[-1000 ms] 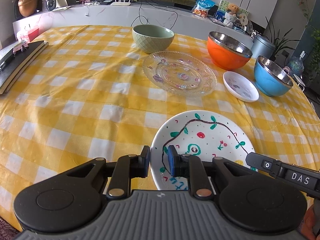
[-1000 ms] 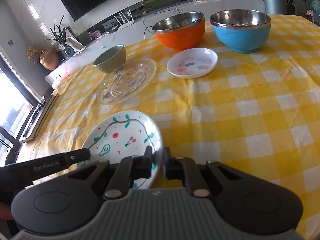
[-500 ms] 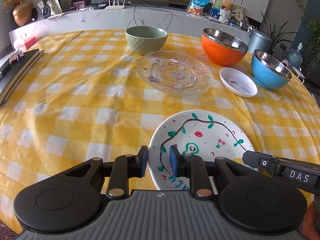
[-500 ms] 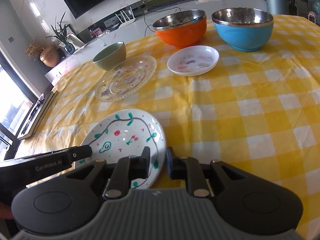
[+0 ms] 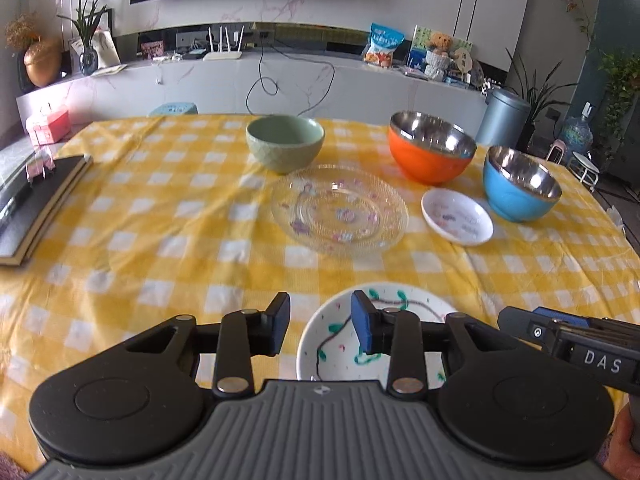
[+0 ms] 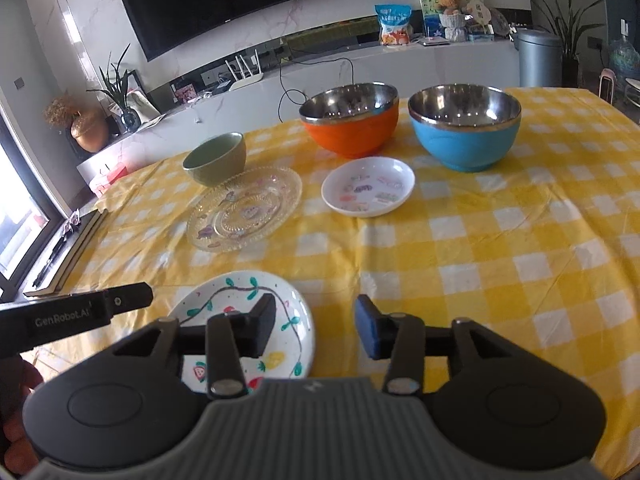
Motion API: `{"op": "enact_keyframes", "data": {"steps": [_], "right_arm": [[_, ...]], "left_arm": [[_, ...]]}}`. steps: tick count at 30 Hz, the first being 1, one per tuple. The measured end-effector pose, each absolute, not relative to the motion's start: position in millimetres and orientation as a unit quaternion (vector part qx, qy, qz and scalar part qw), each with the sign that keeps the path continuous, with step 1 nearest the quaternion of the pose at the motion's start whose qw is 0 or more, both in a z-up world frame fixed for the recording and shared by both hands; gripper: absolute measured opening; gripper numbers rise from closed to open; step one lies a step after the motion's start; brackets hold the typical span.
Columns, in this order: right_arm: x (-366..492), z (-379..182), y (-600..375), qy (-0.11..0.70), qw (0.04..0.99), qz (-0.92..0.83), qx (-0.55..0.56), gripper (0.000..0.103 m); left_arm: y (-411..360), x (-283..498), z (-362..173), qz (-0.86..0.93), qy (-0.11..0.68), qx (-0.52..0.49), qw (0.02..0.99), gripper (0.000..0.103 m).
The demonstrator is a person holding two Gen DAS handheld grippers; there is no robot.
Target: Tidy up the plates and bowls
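We have both grippers over the near rim of the painted plate [image 5: 404,312], which lies flat on the yellow checked tablecloth [image 5: 160,216]: left gripper [image 5: 320,328] and right gripper [image 6: 316,326] jaws have just been opening, now part open with nothing held. Beyond it sit the glass plate [image 5: 340,210] and small white dish [image 5: 457,217], then the green bowl [image 5: 285,143], orange bowl [image 5: 431,147] and blue bowl [image 5: 521,183], all apart.
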State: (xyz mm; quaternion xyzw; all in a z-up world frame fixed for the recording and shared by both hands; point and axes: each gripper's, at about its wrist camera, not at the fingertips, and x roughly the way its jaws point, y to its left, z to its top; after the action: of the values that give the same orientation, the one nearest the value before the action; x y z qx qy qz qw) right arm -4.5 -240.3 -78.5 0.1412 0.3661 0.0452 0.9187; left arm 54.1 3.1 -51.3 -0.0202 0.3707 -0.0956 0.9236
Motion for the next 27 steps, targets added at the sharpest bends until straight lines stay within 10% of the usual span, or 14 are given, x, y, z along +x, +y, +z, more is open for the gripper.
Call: {"op": "enact_keyframes", "data": {"steps": [16, 27], "right_arm": [[53, -64, -253, 0.344, 0.924, 0.043, 0.16, 0.049], [113, -98, -235, 0.377, 0.902, 0.075, 0.197, 0.031]], "left_arm": [[-22, 122, -29, -0.13, 0.345, -0.028, 0.929, 0.054], [11, 180, -63, -0.089, 0.379, -0.056, 0.92, 0.039]]}}
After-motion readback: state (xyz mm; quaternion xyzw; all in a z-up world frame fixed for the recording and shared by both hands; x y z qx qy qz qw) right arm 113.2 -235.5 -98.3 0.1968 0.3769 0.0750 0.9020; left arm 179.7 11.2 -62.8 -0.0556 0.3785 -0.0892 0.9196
